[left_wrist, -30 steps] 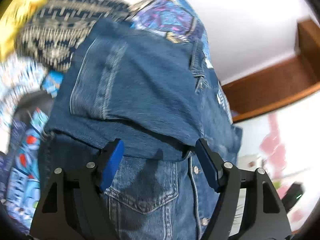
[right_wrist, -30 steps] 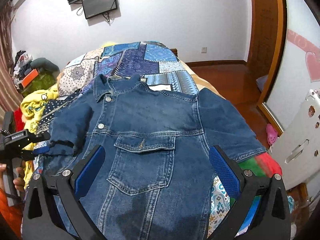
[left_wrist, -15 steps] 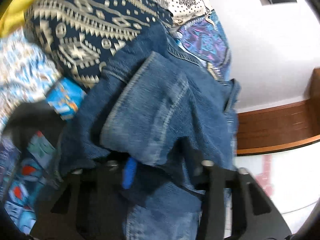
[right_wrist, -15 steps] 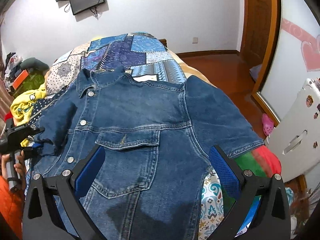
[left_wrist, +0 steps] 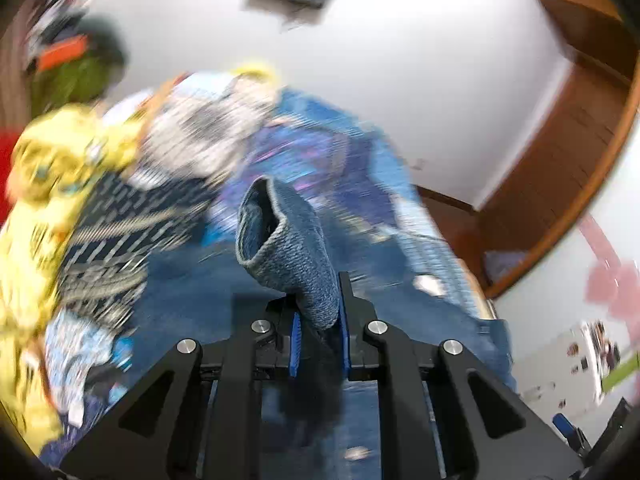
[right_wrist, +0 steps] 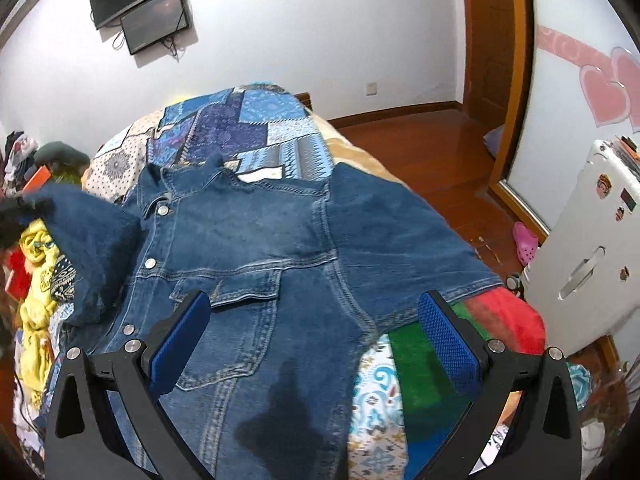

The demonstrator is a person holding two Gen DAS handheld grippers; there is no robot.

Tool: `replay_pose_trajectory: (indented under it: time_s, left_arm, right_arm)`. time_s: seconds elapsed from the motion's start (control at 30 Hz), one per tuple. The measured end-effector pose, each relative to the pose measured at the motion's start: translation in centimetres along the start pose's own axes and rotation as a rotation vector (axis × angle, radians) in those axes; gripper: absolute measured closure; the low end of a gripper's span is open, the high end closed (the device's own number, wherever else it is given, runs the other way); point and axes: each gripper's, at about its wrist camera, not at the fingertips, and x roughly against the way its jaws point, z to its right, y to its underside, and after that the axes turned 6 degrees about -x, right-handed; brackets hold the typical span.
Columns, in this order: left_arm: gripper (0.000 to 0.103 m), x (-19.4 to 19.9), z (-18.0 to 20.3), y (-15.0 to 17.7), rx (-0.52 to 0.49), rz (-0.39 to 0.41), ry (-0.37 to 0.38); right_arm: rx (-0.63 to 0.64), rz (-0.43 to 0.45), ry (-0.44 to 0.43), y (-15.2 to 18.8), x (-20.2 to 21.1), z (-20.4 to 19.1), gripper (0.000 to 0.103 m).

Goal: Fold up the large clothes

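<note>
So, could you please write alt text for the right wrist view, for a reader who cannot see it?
A blue denim jacket lies front-up and buttoned on a bed with a patchwork quilt, seen between the fingers of the open right gripper. One sleeve is lifted at the left edge; the other sleeve lies flat.

light: bright, even indoor | left view: heavy motion blur | right view: sharp | edges: fisheye-warped

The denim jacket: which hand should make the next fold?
Probably left. The left hand-held gripper is shut on the denim jacket sleeve, ready to carry it across. The right hand-held gripper hangs open, holding nothing.
</note>
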Motion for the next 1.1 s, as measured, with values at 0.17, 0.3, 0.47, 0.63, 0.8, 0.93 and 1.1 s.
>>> replay_pose_trajectory:
  time_s: [0.17,0.3,0.47,0.63,0.8,0.93,1.1]
  left_arm:
    - [0.090,-1.6,8.7,0.1,-0.107,-0.025,0.121]
    - [0.090,-5.9,14.5,3.1,-0.178,-0.129,0.161]
    - [0.090,-11.4,18.8,9.5,-0.261,-0.343,0.161]
    - [0.086,-13.4,19.8,13.8,-0.344,-0.480,0.138]
    - [0.060,-11.7,20.0,13.6,-0.338,-0.492,0.224]
    - [0.046,-9.0,20.5,12.9,-0.372,-0.461,0.255]
    - [0.037,-5.4,19.4,10.9,-0.475,-0.351,0.152]
  right_arm:
    - [-0.039,0.005,0.004,-0.3,0.8,2.2,0.000]
    - [-0.056,0.008,0.024,-0.6,1.3,4.1,0.000]
    - [-0.098,0.002,0.065,-0.6,1.1,6.7,0.000]
    - [-0.161,-0.047,0.076,0.3,-0.2,8.9,0.000]
    - [-0.188,-0.106,0.071,1.0,-1.9,10.0,0.000]
    - [-0.200,-0.122,0.050,0.9,-2.1,10.9,0.000]
    - [-0.230,-0.131,-0.006,-0.5,-2.4,12.1,0.000]
